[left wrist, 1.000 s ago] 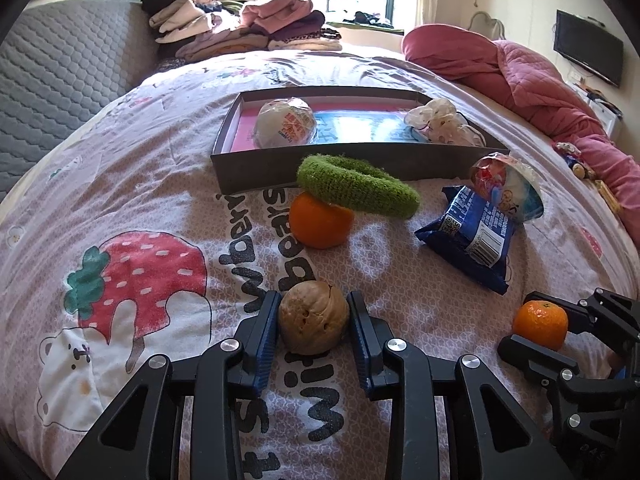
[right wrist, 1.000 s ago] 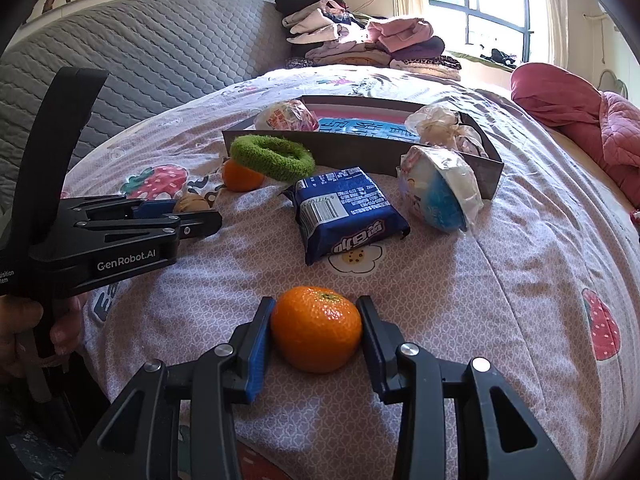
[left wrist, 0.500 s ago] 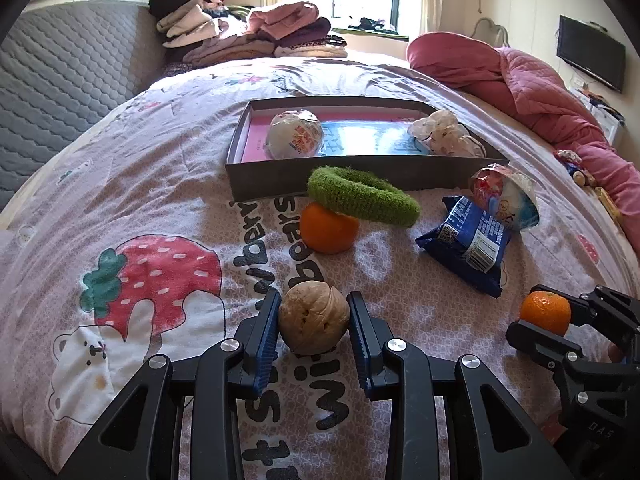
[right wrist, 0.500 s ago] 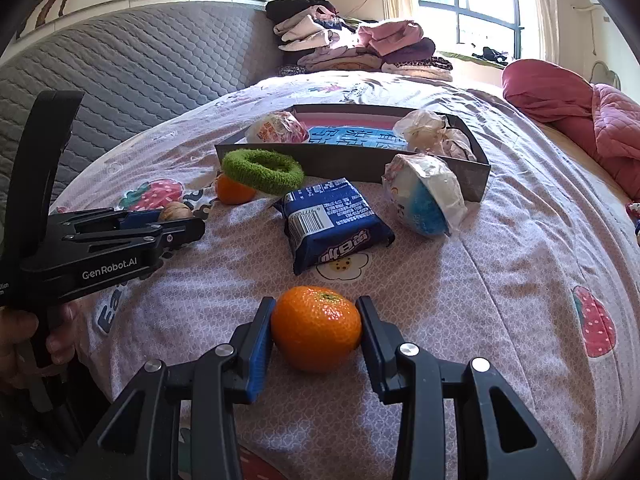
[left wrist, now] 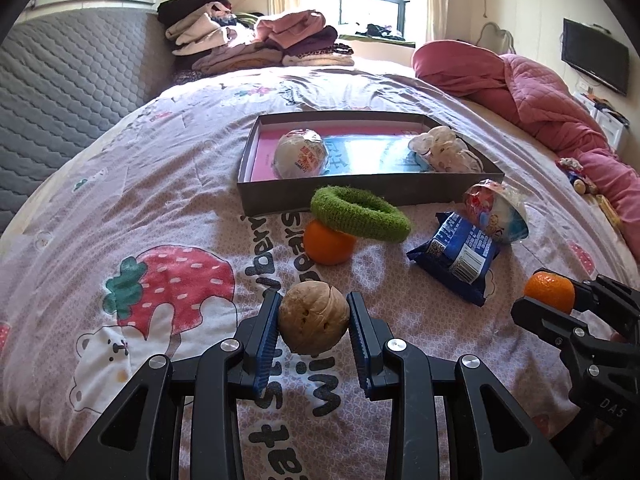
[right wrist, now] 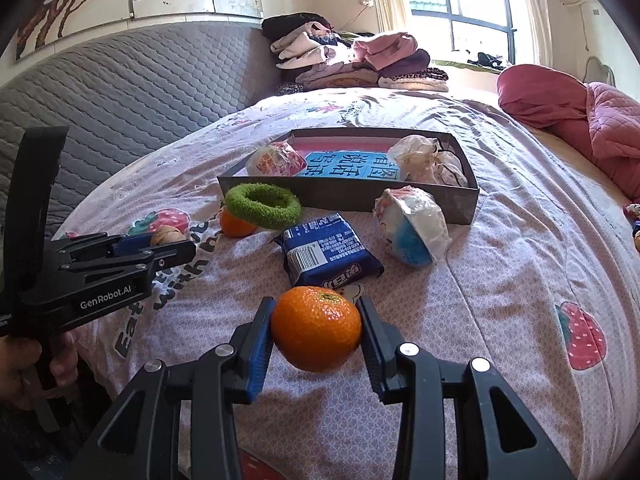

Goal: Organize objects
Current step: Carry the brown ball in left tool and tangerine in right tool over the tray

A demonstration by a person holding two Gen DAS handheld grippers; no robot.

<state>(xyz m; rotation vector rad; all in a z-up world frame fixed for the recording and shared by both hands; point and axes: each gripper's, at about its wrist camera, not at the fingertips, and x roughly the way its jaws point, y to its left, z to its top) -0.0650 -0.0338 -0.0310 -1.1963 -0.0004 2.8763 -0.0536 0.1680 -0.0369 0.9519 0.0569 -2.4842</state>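
My left gripper [left wrist: 313, 322] pinches a walnut [left wrist: 313, 319] between its blue pads, clear of the bedspread [left wrist: 140, 208]. My right gripper [right wrist: 317, 330] clamps a tangerine [right wrist: 316, 328] the same way, its shadow lying on the cloth below. In the right wrist view my left gripper shows at the left edge with the walnut peeking out at its tip, and a hand [right wrist: 24, 364] grips its handle.

Just beyond the walnut a second tangerine [left wrist: 329, 242] sits on the printed lettering, and a fuzzy green hair tie [left wrist: 360, 213] leans across its top, the far side seeming to rest against the tray wall, though I cannot be sure they touch. To the right of that lies a blue snack packet [left wrist: 458, 258], barcode up. Just beside its far corner stands a wrapped round toy capsule [left wrist: 497, 211], blue and white under crinkled film.

Behind these lies a shallow grey tray [left wrist: 352, 192] with a pink and blue bottom. Inside it, toward the left, rests another wrapped capsule [left wrist: 301, 154]; at the right end is a bunched white scrunchie [left wrist: 444, 152].

Farther off, folded clothes [left wrist: 256, 46] are stacked at the far edge of the bed beside a grey quilted headboard [left wrist: 68, 80], and a pink quilt [left wrist: 540, 100] is heaped on the right.
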